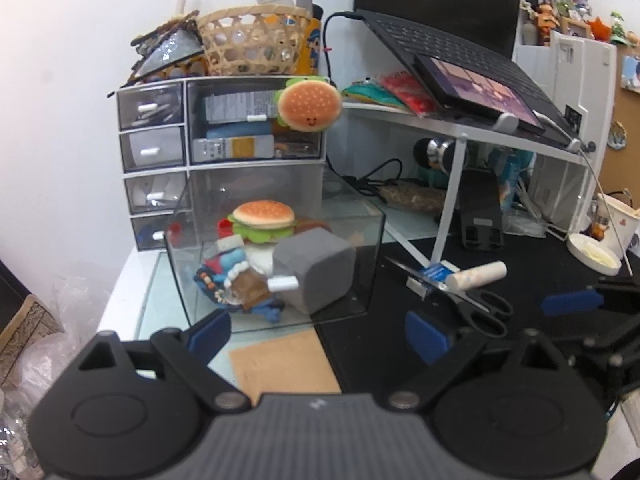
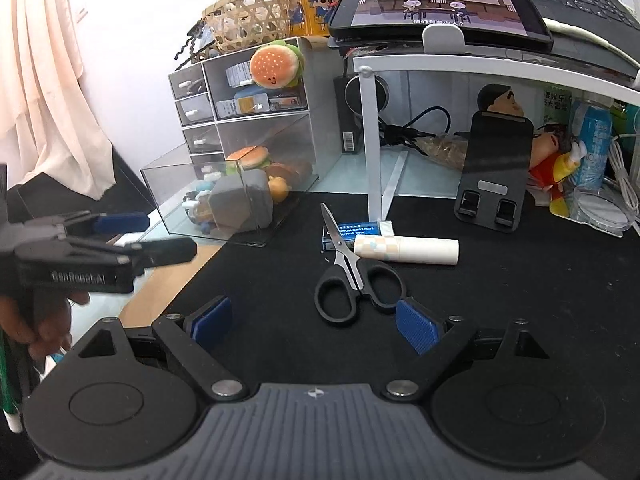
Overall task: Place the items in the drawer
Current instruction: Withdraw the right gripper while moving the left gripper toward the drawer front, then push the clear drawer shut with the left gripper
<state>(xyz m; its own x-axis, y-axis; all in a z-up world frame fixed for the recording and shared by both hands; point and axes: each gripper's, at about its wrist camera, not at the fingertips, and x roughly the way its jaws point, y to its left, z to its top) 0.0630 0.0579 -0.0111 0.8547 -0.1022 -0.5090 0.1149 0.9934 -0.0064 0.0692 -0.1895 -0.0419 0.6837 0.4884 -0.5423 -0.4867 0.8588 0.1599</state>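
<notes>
A clear drawer (image 1: 372, 256) (image 2: 172, 184) stands pulled out of a desk organizer. It holds a burger toy (image 1: 262, 218), a grey box (image 1: 316, 272) and small blue figures. My left gripper (image 1: 318, 332) (image 2: 152, 236) is open just in front of the drawer's front wall, with nothing between its fingers. Black scissors (image 2: 352, 276) (image 1: 480, 308) lie on the black mat, with a white tube (image 2: 408, 249) and a blue box (image 2: 352, 232) beyond them. My right gripper (image 2: 314, 324) is open just short of the scissor handles, gripping nothing. One of its blue pads (image 1: 572, 304) shows in the left wrist view.
The organizer (image 1: 156, 160) carries a woven basket (image 1: 252, 40) and a hanging burger plush (image 1: 310, 106). A white stand (image 2: 372, 140) holds a laptop and a phone (image 2: 440, 12). A black phone holder (image 2: 494, 172), cables and a paper cup (image 1: 616, 224) sit to the right. A cork mat (image 1: 280, 364) lies near the drawer.
</notes>
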